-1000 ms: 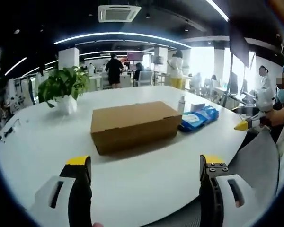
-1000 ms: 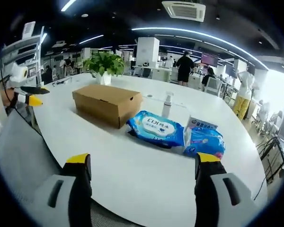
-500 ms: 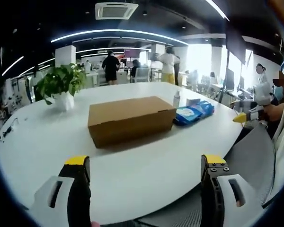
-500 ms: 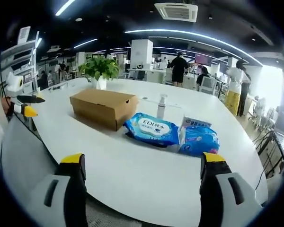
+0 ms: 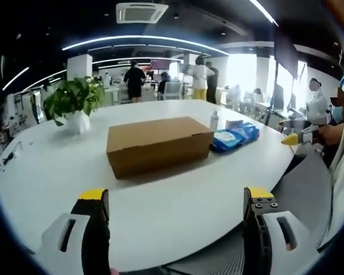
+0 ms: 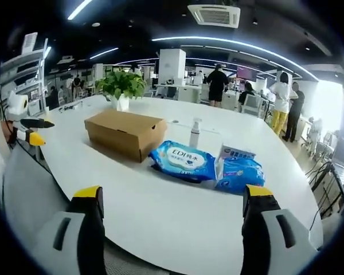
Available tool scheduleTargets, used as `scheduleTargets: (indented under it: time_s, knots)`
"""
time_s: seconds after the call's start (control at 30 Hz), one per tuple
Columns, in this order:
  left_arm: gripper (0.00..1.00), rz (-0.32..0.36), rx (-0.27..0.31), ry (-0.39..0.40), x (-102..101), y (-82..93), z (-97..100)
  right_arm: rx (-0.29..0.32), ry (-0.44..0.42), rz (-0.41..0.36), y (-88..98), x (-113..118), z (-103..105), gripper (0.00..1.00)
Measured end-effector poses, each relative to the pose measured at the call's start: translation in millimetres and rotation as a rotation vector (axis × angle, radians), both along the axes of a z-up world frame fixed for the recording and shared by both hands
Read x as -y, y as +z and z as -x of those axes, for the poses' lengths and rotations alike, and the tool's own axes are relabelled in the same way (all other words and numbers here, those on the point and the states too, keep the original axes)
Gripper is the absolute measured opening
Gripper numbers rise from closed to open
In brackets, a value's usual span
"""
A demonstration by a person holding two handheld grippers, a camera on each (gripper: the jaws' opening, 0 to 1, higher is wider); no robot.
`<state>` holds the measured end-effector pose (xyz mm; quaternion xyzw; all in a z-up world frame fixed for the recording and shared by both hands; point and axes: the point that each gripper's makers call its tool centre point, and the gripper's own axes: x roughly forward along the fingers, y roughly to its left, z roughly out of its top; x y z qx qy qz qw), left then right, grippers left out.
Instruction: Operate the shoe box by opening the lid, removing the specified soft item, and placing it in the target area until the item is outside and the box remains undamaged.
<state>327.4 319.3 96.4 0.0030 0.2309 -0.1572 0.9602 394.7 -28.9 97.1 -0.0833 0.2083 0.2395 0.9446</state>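
Box (image 5: pixel 159 144) shut on table (image 5: pixel 178 200), wipes (image 6: pixel 181 160) just beside. Left claw (image 5: pixel 176 197) wide open, empty. Right claw (image 6: pixel 173 195) wide open, empty, short of wipes.

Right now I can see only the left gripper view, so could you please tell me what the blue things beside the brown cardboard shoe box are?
Observer: In the right gripper view they are two soft packs. The larger blue plastic pack, nearer the brown cardboard shoe box, carries a white oval label reading EDI. A smaller blue plastic pack lies on its other side.
Operator: Thank you. Is the right gripper ready to grasp?
Observer: The right gripper has its jaws wide apart with nothing between them, and it is short of both packs.
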Motion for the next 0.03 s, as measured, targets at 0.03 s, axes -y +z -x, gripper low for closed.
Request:
scheduleTargets:
  time_s: [0.03]
  knots:
    - [0.99,-0.001,-0.001,0.0,-0.2,0.2,0.2,0.0,0.0,0.0,0.1,0.1,0.0,0.96]
